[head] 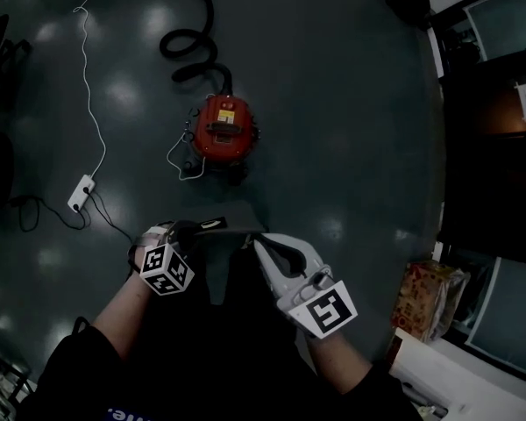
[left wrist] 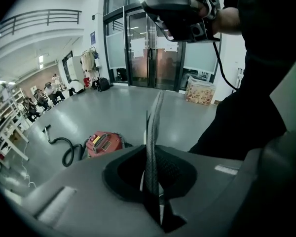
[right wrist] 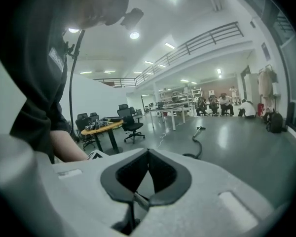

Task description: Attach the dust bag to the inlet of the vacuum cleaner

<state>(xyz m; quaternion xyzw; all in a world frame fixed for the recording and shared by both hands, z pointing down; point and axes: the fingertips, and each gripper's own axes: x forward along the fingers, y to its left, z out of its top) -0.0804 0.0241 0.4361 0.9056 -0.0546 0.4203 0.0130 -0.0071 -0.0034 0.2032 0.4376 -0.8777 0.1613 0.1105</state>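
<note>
The red vacuum cleaner (head: pixel 221 128) stands on the dark floor ahead of me, its black hose (head: pixel 193 46) curling away behind it. A dark dust bag (head: pixel 229 229) is stretched by its top edge between my two grippers and hangs down in front of me. My left gripper (head: pixel 195 229) is shut on the bag's left end; in the left gripper view the bag's thin edge (left wrist: pixel 155 117) stands up out of the closed left gripper (left wrist: pixel 152 157), with the vacuum cleaner (left wrist: pixel 104 143) beyond. My right gripper (head: pixel 256 240) is shut on the right end; a thin grey flap shows in the closed right gripper (right wrist: pixel 147 154).
A white power strip (head: pixel 81 193) with a white cable lies on the floor at the left. A cardboard box (head: pixel 430 296) sits at the right by dark glass-fronted doors (head: pixel 491 103). The right gripper view shows a round table with office chairs (right wrist: pixel 103 127) far off.
</note>
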